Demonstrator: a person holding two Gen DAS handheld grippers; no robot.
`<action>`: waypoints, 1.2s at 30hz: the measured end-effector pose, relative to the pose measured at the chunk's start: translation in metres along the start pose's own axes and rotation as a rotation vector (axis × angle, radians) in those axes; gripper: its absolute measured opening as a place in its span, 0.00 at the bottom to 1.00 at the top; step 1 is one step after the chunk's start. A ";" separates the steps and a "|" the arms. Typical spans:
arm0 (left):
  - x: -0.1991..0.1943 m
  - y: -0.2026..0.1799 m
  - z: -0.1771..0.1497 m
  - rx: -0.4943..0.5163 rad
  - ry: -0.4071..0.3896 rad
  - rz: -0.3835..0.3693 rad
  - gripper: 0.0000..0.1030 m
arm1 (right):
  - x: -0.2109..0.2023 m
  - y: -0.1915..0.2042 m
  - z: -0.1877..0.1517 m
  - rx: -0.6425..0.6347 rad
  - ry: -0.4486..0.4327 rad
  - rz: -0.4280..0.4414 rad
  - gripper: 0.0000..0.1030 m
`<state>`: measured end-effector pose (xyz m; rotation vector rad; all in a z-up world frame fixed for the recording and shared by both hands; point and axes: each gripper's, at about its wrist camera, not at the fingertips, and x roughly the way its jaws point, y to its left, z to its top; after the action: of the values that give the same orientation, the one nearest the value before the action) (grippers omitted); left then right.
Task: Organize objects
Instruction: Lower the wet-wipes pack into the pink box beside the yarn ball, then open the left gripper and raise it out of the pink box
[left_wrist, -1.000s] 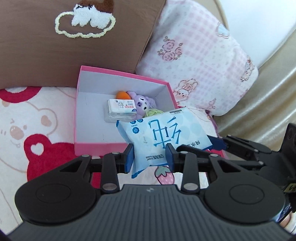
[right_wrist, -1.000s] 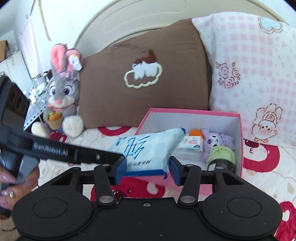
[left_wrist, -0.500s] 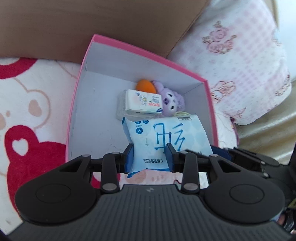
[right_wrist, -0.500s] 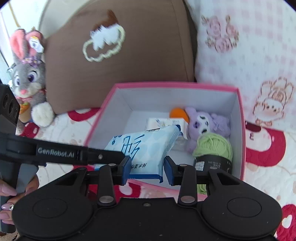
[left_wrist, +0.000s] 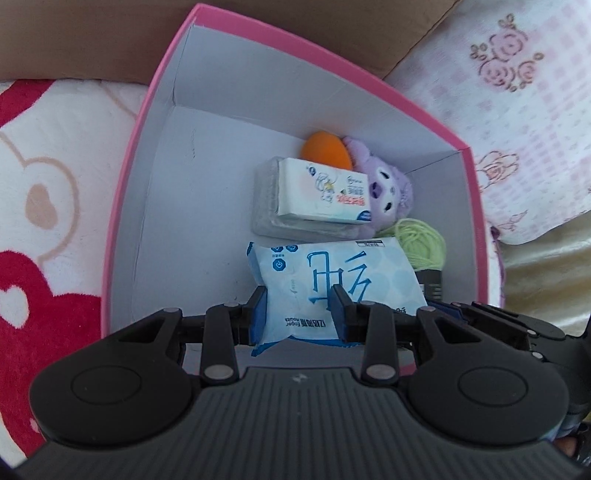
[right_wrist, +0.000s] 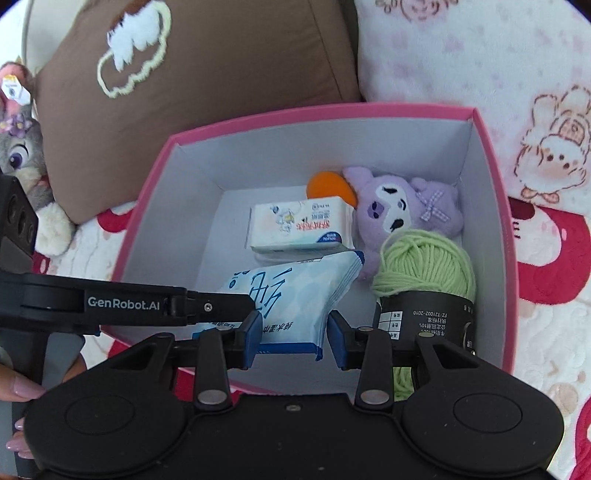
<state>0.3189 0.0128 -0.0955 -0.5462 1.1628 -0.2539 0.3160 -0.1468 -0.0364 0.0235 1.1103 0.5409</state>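
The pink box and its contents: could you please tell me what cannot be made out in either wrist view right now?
- Pink box, left wrist view: its near wall is hidden by the left tool.
- Green yarn ball, left wrist view: mostly covered by the blue wipes pack.
- Orange object, right wrist view: only its top shows behind the white tissue pack; what it is stays unclear.
- Grey rabbit plush, right wrist view: cut off by the left edge.

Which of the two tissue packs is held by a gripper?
The blue wet-wipe pack, gripped over the pink box; the small white tissue pack lies inside, untouched.
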 end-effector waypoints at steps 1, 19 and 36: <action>0.003 0.000 0.000 0.003 0.002 0.008 0.33 | 0.003 0.000 0.000 -0.001 0.006 -0.004 0.42; 0.029 -0.001 0.003 -0.002 0.010 0.056 0.33 | 0.025 -0.007 0.007 -0.031 0.058 -0.113 0.40; -0.025 -0.016 -0.007 0.072 -0.103 0.121 0.37 | -0.040 0.008 -0.019 -0.190 -0.155 -0.106 0.40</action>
<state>0.3043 0.0088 -0.0693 -0.4192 1.0777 -0.1615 0.2838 -0.1616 -0.0091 -0.1558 0.9003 0.5387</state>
